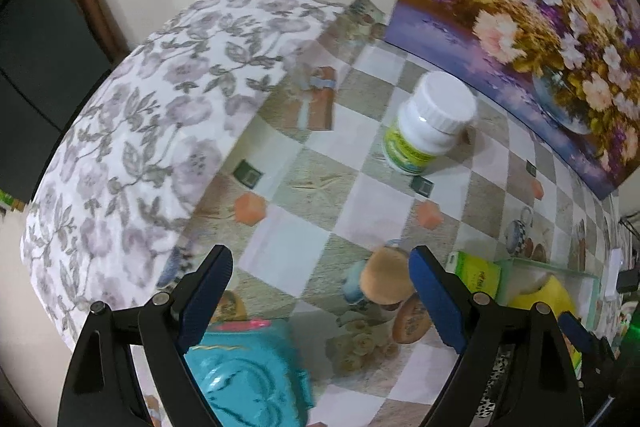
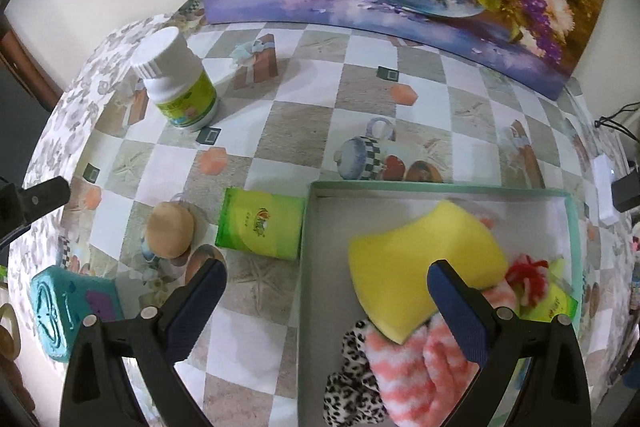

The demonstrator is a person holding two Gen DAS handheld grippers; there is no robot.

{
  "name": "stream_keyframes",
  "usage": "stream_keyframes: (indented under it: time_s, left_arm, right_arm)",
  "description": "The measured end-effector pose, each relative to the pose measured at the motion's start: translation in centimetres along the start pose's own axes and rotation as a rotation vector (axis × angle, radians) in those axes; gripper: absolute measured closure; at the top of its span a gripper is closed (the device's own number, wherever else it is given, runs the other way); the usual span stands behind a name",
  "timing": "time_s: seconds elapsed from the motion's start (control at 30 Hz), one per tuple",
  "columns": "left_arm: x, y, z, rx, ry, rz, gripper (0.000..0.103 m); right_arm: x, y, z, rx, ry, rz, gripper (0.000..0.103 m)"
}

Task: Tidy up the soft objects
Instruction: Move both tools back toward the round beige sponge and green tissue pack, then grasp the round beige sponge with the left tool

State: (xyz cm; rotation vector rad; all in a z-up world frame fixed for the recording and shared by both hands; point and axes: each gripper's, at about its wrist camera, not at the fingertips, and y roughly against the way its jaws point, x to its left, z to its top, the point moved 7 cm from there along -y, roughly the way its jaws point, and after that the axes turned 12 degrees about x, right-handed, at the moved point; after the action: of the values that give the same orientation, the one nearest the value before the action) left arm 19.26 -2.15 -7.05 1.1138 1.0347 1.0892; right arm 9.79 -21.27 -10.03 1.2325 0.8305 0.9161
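No writing is coming through legibly: the white bottle (image 2: 176, 83) is wearing a green and yellow label and the green packet (image 2: 260, 229) is showing a small emblem, but the print is too blurred to read.

The right hand-held gripper (image 2: 326, 281) is standing with its jaws wide apart and nothing between the pads, hanging over the near left wall of the pale green box (image 2: 440, 185). The yellow sponge (image 2: 424, 263) is lying inside the box just ahead of its right finger, over striped pink cloth (image 2: 404, 367) and a leopard-print piece (image 2: 352, 379) partly hidden beneath it. The tan round puff (image 2: 170, 229) is sitting on the counter (image 2: 300, 131) ahead of its left finger.

The left hand-held gripper (image 1: 320, 269) is also gaping empty, the puff (image 1: 386, 277) lying just inside its right finger. A teal case (image 1: 240, 375) is partly hidden behind its left finger.
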Motion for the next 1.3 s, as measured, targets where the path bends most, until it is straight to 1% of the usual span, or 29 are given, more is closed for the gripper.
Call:
stream_keyframes:
  time_s: [0.2,0.23,0.33,0.53,0.63,0.77,0.83,0.87,0.97,1.03,1.1,1.13,1.2,1.3]
  left_arm:
    - [-2.3,-1.6,0.0,0.037,-0.060,-0.004,0.013]
    - [-2.6,-1.9,0.1,0.029,-0.062,-0.004,0.013]
    - [-3.5,-2.5,0.0,0.038,-0.078,-0.010,0.013]
    - [-5.6,-4.0,-0.4,0.061,-0.143,-0.002,0.014]
    - [-6.0,-4.9,-0.5,0.081,-0.154,-0.002,0.021]
    - [-6.3,-6.1,-0.8,0.104,-0.151,-0.002,0.023]
    - [-6.4,-6.6,-0.9,0.114,-0.152,-0.005,0.028]
    - [-6.4,-6.9,-0.9,0.123,-0.148,-0.011,0.033]
    - [-6.4,-7.5,-1.0,0.140,-0.141,-0.014,0.034]
    - [-6.4,-7.8,-1.1,0.142,-0.138,-0.013,0.038]
    - [-6.4,-8.2,-1.2,0.152,-0.131,-0.015,0.043]
    - [-6.4,-8.4,-1.2,0.157,-0.127,-0.017,0.044]
    - [-6.2,-8.9,-1.3,0.167,-0.124,-0.017,0.050]
    - [-6.3,-9.7,-1.5,0.179,-0.125,-0.010,0.052]
  right_arm:
    - [0.2,-1.0,0.4,0.006,0.012,-0.014,0.001]
    - [0.2,-0.9,0.5,0.004,0.014,-0.015,0.001]
    - [-0.1,-0.6,0.7,-0.008,0.012,-0.018,0.001]
    - [-1.2,-0.3,1.1,-0.021,-0.008,-0.023,0.001]
    - [-1.5,-0.5,1.2,-0.017,-0.012,-0.023,0.001]
    - [-1.7,-0.7,1.1,-0.011,-0.013,-0.028,0.001]
    - [-1.7,-0.8,1.1,-0.009,-0.014,-0.027,0.001]
    - [-1.8,-0.8,1.1,-0.008,-0.015,-0.027,0.001]
    - [-1.8,-1.1,1.0,-0.003,-0.004,-0.045,0.001]
    - [-1.8,-1.1,1.0,0.000,0.000,-0.049,0.001]
    - [-1.8,-1.2,0.9,0.003,0.002,-0.050,0.001]
    - [-1.8,-1.3,0.9,0.004,0.004,-0.052,0.001]
    - [-1.7,-1.3,0.9,0.005,0.009,-0.057,0.001]
    - [-1.8,-1.3,0.9,0.003,0.006,-0.056,0.001]
